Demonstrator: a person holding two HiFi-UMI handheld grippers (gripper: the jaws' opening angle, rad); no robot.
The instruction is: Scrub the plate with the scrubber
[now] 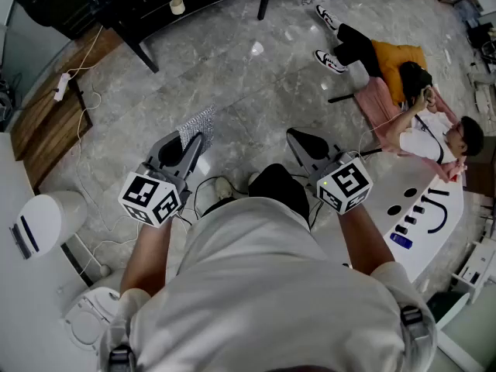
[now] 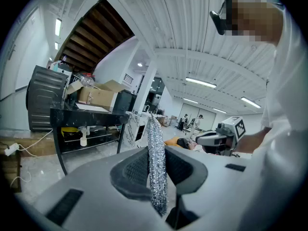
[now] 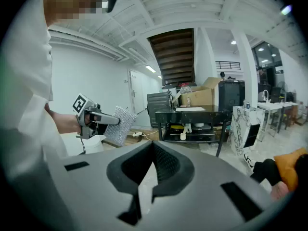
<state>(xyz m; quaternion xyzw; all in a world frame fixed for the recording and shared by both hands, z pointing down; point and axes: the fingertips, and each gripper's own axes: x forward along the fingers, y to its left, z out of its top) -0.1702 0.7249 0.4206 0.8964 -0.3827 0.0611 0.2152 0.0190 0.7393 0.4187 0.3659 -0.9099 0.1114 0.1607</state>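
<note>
Scrubber up, centre frame, plate nowhere near!
The left gripper [image 1: 190, 147] has its jaws clamped on the silvery scrubber [image 1: 198, 121]; the right gripper [image 1: 302, 142] has its jaws pressed together, empty.

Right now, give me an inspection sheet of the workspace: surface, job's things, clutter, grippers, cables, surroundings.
Surface: grey stone floor; no worktop seen under the grippers.
Job's things: silvery mesh scrubber, held; no plate seen.
Clutter: cardboard box on the black table.
Grippers: left gripper shut on the scrubber; right gripper shut, nothing between its jaws.
Cables: white power strip with a white cable on the floor at left; black cable looped below the left gripper.
Surroundings: seated person on the floor at right; dark staircase behind the table.
</note>
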